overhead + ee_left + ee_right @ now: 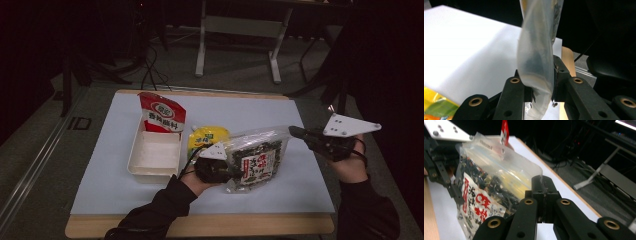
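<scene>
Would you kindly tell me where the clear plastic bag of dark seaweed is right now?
In the high view, the clear plastic bag of dark seaweed is held up over the table's centre-right, between the left gripper and right gripper, beside the yellow pouch.

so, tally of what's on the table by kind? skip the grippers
Clear seaweed snack bag, held up between both grippers: 1
Red pouch, standing at the tray's far end: 1
Yellow pouch, lying flat beside the tray: 1
White tray: 1
Total: 4
</scene>
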{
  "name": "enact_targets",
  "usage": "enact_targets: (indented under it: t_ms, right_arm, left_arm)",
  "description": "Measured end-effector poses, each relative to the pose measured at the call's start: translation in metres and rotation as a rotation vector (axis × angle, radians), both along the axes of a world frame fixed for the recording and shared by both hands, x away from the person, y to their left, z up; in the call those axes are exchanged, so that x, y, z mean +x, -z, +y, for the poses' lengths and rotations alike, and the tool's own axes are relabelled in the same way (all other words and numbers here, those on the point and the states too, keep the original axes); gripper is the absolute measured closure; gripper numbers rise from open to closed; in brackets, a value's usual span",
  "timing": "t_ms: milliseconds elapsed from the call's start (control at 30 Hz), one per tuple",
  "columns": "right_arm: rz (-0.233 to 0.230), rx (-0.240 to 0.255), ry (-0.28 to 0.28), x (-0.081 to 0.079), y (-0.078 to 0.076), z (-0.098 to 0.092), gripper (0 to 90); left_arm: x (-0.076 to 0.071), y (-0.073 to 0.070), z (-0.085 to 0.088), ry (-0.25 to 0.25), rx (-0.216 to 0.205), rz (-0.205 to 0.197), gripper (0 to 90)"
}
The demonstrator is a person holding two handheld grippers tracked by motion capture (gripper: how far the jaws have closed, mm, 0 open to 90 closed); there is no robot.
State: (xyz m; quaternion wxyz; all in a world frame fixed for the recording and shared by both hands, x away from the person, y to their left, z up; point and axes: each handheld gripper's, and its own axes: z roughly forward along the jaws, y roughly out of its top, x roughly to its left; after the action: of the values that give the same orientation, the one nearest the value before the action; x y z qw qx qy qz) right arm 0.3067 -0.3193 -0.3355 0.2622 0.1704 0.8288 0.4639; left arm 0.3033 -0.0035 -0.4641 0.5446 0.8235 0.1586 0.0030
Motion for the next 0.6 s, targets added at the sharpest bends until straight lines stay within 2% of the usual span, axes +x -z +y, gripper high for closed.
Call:
enact_targets:
  t_ms: [33,133,300,400,533,600]
  right_arm:
    - [-0.009,0.027,-0.002,-0.003,-0.004,-0.003,90.0]
    - [-0.028,0.053,-0.004,-0.006,-0.009,-0.006,87.3]
    - [-0.034,0.118,0.023,-0.005,-0.013,-0.013,65.8]
    - [-0.023,0.154,0.027,-0.006,-0.011,-0.016,59.8]
    - [0.004,0.155,0.036,-0.005,-0.002,-0.013,51.8]
    - [0.036,0.155,0.038,-0.003,0.006,-0.010,48.1]
  left_arm:
    - [-0.001,-0.003,0.000,-0.002,0.002,-0.001,77.7]
    - [-0.003,-0.013,0.000,-0.010,0.009,-0.013,77.9]
    - [-0.008,-0.029,0.009,-0.034,0.006,-0.025,78.0]
    - [-0.010,-0.038,0.019,-0.057,-0.002,-0.031,77.9]
    - [-0.011,-0.052,0.034,-0.081,-0.002,-0.047,77.9]
    - [-0.012,-0.057,0.042,-0.101,-0.005,-0.054,77.9]
